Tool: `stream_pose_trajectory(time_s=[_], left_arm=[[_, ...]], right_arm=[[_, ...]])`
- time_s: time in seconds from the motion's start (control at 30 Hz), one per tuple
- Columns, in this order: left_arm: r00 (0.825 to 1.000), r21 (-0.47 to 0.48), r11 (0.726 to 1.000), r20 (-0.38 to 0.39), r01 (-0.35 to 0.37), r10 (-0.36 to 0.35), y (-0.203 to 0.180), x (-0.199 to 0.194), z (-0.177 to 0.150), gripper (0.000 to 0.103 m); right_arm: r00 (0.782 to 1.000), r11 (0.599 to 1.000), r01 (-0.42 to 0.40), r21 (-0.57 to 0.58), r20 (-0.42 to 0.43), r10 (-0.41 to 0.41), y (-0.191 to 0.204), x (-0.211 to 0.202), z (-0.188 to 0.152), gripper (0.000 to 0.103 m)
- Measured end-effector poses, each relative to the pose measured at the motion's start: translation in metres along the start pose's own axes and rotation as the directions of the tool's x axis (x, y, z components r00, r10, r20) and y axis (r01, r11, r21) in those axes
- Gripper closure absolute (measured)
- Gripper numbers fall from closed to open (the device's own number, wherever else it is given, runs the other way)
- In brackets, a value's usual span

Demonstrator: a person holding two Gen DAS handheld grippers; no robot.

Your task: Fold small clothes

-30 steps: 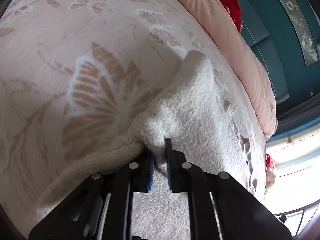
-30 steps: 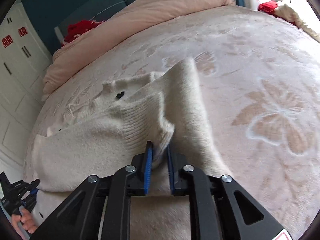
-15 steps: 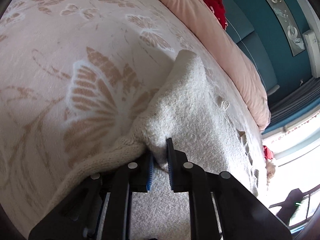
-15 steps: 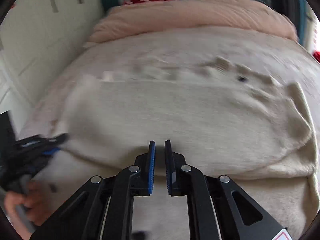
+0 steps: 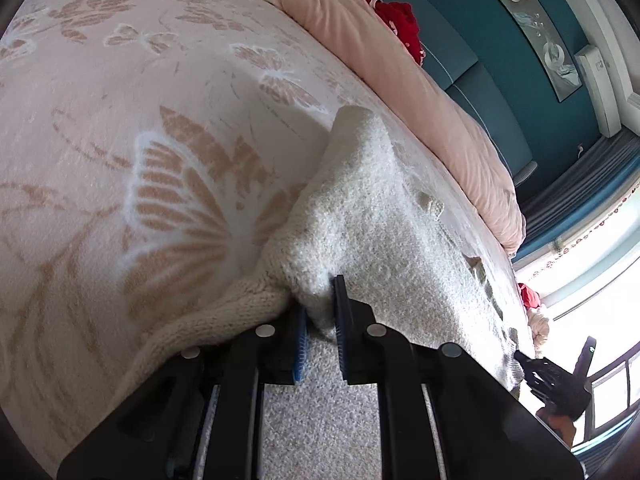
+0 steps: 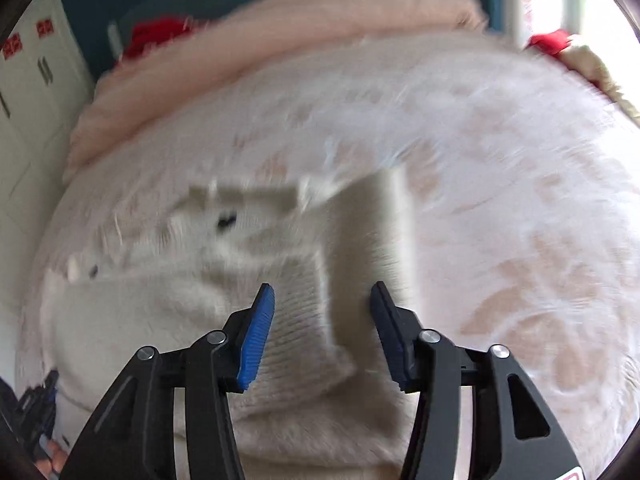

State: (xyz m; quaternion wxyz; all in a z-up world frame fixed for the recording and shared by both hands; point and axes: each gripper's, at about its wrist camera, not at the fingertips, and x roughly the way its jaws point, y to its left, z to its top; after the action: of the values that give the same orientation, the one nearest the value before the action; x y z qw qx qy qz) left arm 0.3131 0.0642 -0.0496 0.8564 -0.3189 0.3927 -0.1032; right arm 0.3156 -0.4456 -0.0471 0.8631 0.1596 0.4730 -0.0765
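Swung back toward the sleeve it gripped a second ago, the right gripper (image 6: 322, 316) now has its fingers spread wide and holding nothing, hovering over a ribbed sleeve, while the left gripper (image 5: 320, 322) remains clamped on a fold at the sweater's edge. Beneath both lies the bed (image 5: 120, 128), its pale pink blanket patterned with tan butterflies; a rolled peach duvet (image 5: 420, 92) runs along the far side against a teal wall (image 5: 472, 20), with a red cushion (image 5: 394, 16) tucked behind it. The cream knitted sweater (image 5: 380, 240) lies spread flat on the blanket, its long axis running away from the left gripper toward the window side, one sleeve (image 6: 372, 240) folded across the body and pointing toward the duvet. White cupboard doors (image 6: 28, 92) stand at the left of the right wrist view. That view is heavily blurred, so the sweater's dark buttons (image 6: 226, 220) are mere smudges, and its lower hem is cut off behind both grippers.
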Motion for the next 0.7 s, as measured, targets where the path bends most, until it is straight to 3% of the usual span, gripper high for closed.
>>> stream_pose_trajectory(time_s=[0.03,0.07,0.13,0.17,0.2,0.27,0.33,0.37,0.43,0.47,0.53,0.6,0.7], left_arm=[[1.000,0.005,1.000,0.004,0.000,0.000,0.000,0.000,-0.001,0.090],[1.000,0.009,1.000,0.009,0.002,-0.002,0.000,-0.001,-0.002,0.090],[1.000,0.013,1.000,0.013,0.005,-0.005,0.000,0.000,-0.003,0.090],[1.000,0.017,1.000,0.016,0.005,-0.005,-0.001,0.000,-0.004,0.090],[1.000,0.019,1.000,0.016,0.004,-0.004,-0.001,0.001,-0.005,0.090],[1.000,0.019,1.000,0.017,0.005,-0.005,-0.001,0.000,-0.006,0.090],[1.000,0.014,1.000,0.019,0.011,-0.011,-0.001,-0.001,-0.006,0.090],[1.000,0.016,1.000,0.020,0.010,-0.010,-0.001,-0.001,-0.007,0.090],[1.000,0.016,1.000,0.021,0.010,-0.011,-0.001,-0.001,-0.007,0.090],[1.000,0.016,1.000,0.021,0.009,-0.010,-0.001,-0.001,-0.007,0.090],[1.000,0.014,1.000,0.019,0.009,-0.010,-0.001,0.000,-0.007,0.090],[1.000,0.014,1.000,0.019,0.010,-0.010,-0.001,-0.001,-0.007,0.090],[1.000,0.014,1.000,0.021,0.012,-0.012,-0.001,-0.001,-0.006,0.090]], right_arm=[[1.000,0.999,-0.007,-0.033,0.017,0.007,0.003,-0.005,0.002,0.095],[0.996,0.999,-0.026,-0.027,0.089,0.029,0.002,-0.020,0.006,0.096],[0.978,0.995,-0.087,0.046,0.195,0.077,-0.012,-0.045,0.004,0.096],[0.976,0.994,-0.070,0.079,0.213,0.052,-0.021,-0.044,0.003,0.097],[0.989,0.995,0.038,0.092,0.140,-0.050,-0.030,-0.022,0.002,0.101],[0.997,0.996,0.081,0.049,0.009,-0.081,-0.033,0.007,-0.001,0.101],[0.990,0.994,0.104,0.045,0.092,-0.108,-0.027,-0.017,0.002,0.101],[0.979,0.993,0.074,0.089,0.181,-0.089,-0.022,-0.044,0.003,0.101],[0.961,0.996,-0.026,0.084,0.275,0.002,0.000,-0.073,0.002,0.099],[0.962,0.996,-0.074,0.043,0.268,0.060,0.021,-0.077,0.004,0.099],[0.972,0.978,-0.182,-0.097,0.133,0.194,0.086,-0.056,0.006,0.098],[0.963,0.948,-0.255,-0.190,0.039,0.267,0.137,-0.033,-0.002,0.098],[0.975,0.924,-0.219,-0.315,-0.032,0.220,0.196,0.011,-0.021,0.098]])
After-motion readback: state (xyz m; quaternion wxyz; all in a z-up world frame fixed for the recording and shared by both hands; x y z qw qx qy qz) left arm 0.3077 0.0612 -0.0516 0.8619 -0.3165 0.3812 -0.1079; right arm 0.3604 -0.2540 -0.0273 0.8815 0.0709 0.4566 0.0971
